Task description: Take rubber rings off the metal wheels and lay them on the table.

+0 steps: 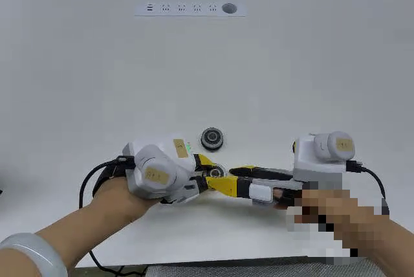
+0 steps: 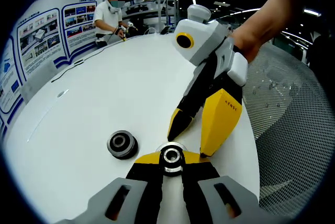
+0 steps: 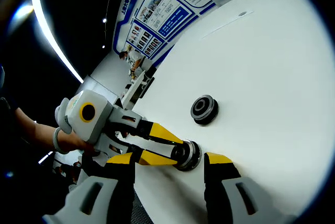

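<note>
**Status, L side.** L gripper is sitting over the near edge of the table, held in the person's L hand. Its fingers are pinching a metal wheel from two opposite sides, w/ the yellow tips pressing on the rim. Whether the wheel is resting on the table or hanging just above it cannot be told.

**Status, R side.** R gripper is pointing straight at L gripper from the opposite side. Its fingers are standing spread and gripping nothing. In the right gripper view the held wheel is lying between its two tips. Whether either tip is touching the rim cannot be told.

**Wheel detail.** In the right gripper view the held wheel is showing a dark outer band beside a bright rim. It is too small to tell more.

**Other items.**
- Second wheel is lying flat on the table just beyond the grippers, apart from both, showing a dark outer band round a bright centre.
- Power strip is lying at the far side of the table.
- Black cable is looping out behind L gripper.
- Another person is standing in the bkgd at the far end of the table.
</note>
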A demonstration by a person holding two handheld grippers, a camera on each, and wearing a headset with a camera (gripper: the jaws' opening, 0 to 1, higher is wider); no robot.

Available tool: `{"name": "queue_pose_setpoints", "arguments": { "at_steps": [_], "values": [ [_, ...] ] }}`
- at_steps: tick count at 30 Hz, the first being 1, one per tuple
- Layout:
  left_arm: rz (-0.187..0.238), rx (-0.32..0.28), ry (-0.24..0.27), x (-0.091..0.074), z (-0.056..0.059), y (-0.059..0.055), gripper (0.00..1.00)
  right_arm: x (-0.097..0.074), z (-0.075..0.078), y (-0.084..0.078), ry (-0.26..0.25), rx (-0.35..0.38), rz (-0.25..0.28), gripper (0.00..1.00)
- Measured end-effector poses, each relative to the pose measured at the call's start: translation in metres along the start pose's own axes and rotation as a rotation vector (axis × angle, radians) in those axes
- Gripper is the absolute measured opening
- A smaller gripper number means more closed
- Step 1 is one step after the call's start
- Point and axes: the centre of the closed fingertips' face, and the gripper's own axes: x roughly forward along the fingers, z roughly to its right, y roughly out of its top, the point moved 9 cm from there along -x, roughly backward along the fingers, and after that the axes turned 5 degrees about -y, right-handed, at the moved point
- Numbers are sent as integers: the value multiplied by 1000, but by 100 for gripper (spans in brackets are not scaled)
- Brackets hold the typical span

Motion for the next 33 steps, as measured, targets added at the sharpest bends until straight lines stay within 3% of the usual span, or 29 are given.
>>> {"name": "queue_pose_setpoints", "arguments": {
  "at_steps": [11,21,33],
  "values": [
    [0,-1,0,1,0,0,12,7,-3,1,30,-1,-25,56],
    [2,0,1,1,0,0,12,1,-5,-2,67,36,-51,57],
    [1,-2,1,1,0,-1,12,-3,-7,-3,66,36,-47,58]
  ]
}}
